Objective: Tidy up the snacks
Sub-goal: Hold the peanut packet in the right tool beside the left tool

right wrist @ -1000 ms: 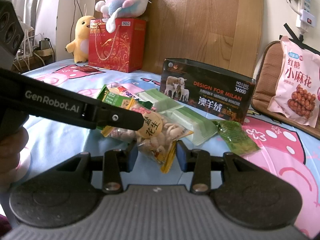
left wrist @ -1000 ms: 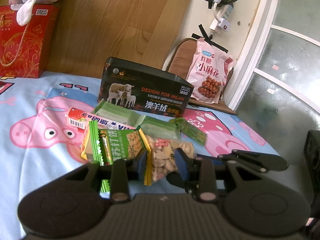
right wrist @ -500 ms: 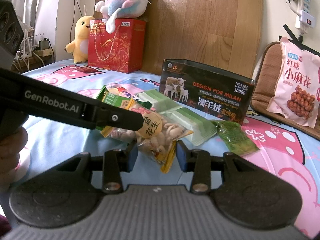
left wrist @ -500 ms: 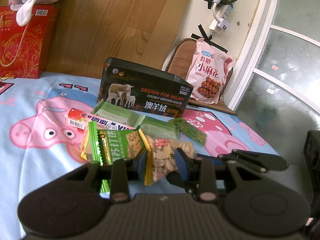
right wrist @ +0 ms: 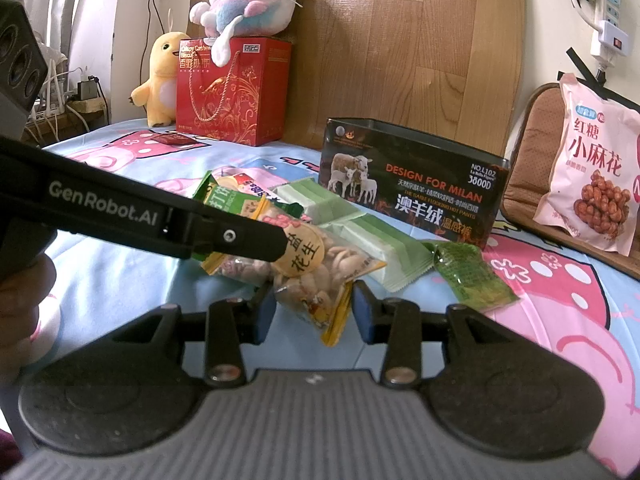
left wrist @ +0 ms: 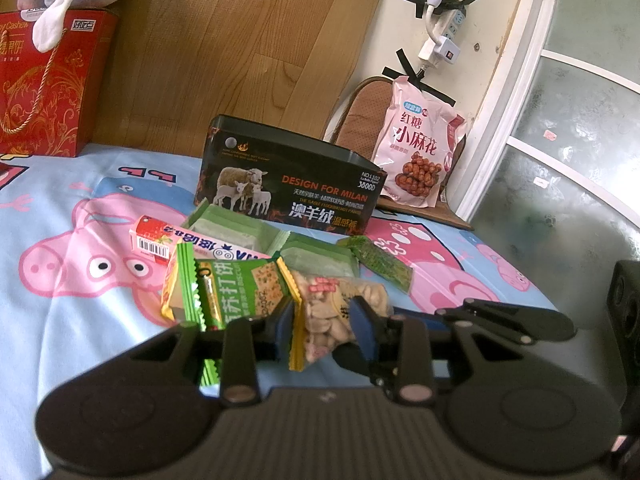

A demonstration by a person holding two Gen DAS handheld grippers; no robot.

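On the cartoon sheet (left wrist: 60,320): loose snacks lie in a heap in the middle, near both cameras.
Black tin (left wrist: 288,184): stands open-topped just beyond the heap, probably where the snacks go.
Green cracker packet (left wrist: 240,288): touches the left side of the peanut bag.
Peanut bag (left wrist: 332,312): at the near edge of the heap.
Left gripper (left wrist: 324,320): its jaws appear clenched on the peanut bag's near end.
Right gripper (right wrist: 314,314): its jaws straddle the bag's near corner, but actual pressure cannot be told.
Change: none; both grippers and every packet sit as they did a second ago, so the sorting is paused and nothing visibly lies in the tin.
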